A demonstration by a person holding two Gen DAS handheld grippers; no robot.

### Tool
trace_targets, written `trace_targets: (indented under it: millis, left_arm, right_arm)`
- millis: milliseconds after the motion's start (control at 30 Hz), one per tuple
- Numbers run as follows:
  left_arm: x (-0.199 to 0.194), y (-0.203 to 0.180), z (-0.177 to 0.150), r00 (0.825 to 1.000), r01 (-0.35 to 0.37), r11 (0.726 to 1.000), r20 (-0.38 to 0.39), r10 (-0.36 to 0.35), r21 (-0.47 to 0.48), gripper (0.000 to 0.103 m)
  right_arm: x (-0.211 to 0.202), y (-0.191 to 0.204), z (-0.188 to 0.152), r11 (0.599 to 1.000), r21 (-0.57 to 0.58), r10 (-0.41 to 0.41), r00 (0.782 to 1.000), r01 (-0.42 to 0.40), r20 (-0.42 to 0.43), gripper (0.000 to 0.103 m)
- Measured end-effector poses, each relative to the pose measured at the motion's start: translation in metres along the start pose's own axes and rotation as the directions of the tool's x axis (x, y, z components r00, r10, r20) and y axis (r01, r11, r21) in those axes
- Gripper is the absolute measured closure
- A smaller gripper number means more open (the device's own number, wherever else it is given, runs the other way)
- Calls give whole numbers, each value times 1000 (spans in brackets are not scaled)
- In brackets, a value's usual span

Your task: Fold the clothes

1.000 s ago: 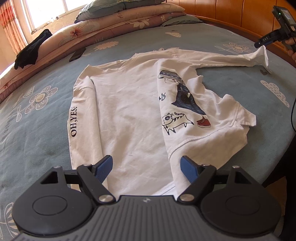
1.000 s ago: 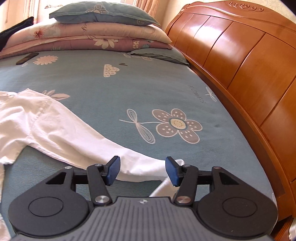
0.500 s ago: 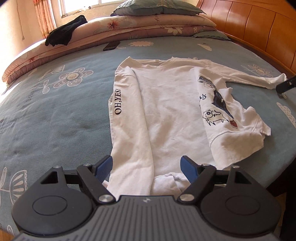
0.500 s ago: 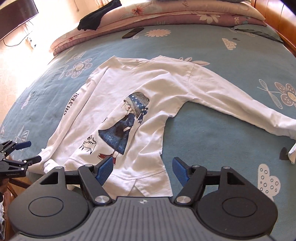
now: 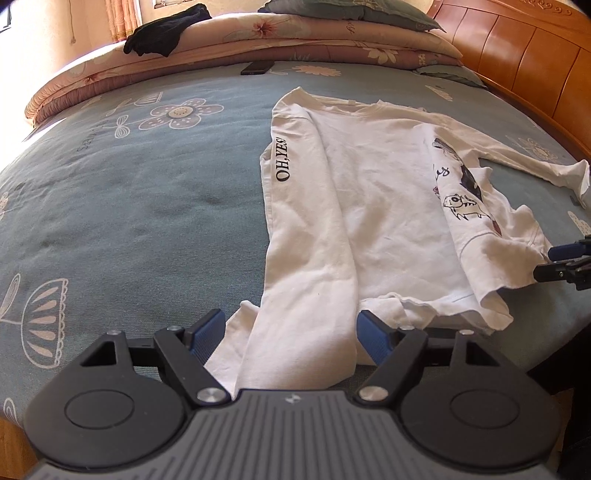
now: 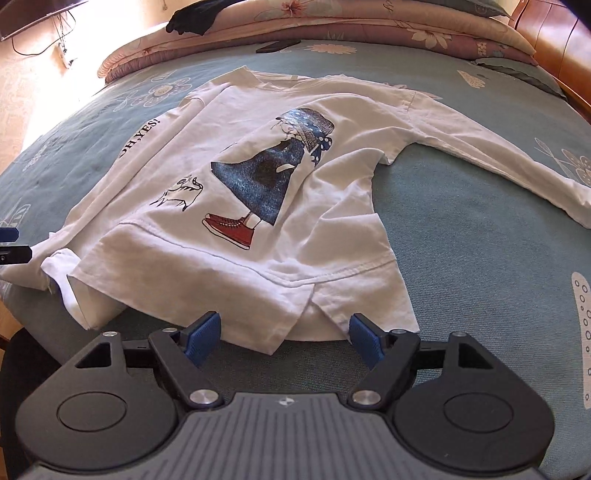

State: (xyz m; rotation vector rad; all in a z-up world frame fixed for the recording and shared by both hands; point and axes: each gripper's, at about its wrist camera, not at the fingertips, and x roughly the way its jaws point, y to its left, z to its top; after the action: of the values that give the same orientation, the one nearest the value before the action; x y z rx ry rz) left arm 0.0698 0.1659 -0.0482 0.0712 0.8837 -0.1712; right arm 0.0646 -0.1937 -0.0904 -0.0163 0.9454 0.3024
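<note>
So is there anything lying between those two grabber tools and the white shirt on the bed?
Nothing visible. The left gripper is closing, its fingers either side of the shirt's sleeve end. The right gripper is opening at the hem. The phone and dark cloth lie far off by the pillows.

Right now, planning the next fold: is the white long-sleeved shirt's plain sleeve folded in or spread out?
Spread out: the plain sleeve of the white long-sleeved shirt stretches sideways across the teal bedsheet.

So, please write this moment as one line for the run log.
left gripper: closing, over sleeve cuff | right gripper: opening, at shirt hem | nothing gripped
</note>
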Motion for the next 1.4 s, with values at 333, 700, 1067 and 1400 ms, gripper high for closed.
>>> trace_targets:
  millis: [333,700,1067,1400]
  left_arm:
    - [3,13,-18,997,48,999,-55,-48,6,37]
    - [-6,7,-13,993,113,991,-47,-109,78,99]
    - [-38,47,38,986,-104,994,133,100,26,100]
    - [-42,115,91,922,-313,943,200,331,-116,100]
  right_arm:
    - [5,2,-11,999,47,2,1000,-3,31,17]
    - [8,9,-12,999,36,-4,1000,3,31,12]
    - [4,7,-8,998,60,-8,999,6,32,12]
    - [-6,2,-4,997,75,-36,998,31,61,12]
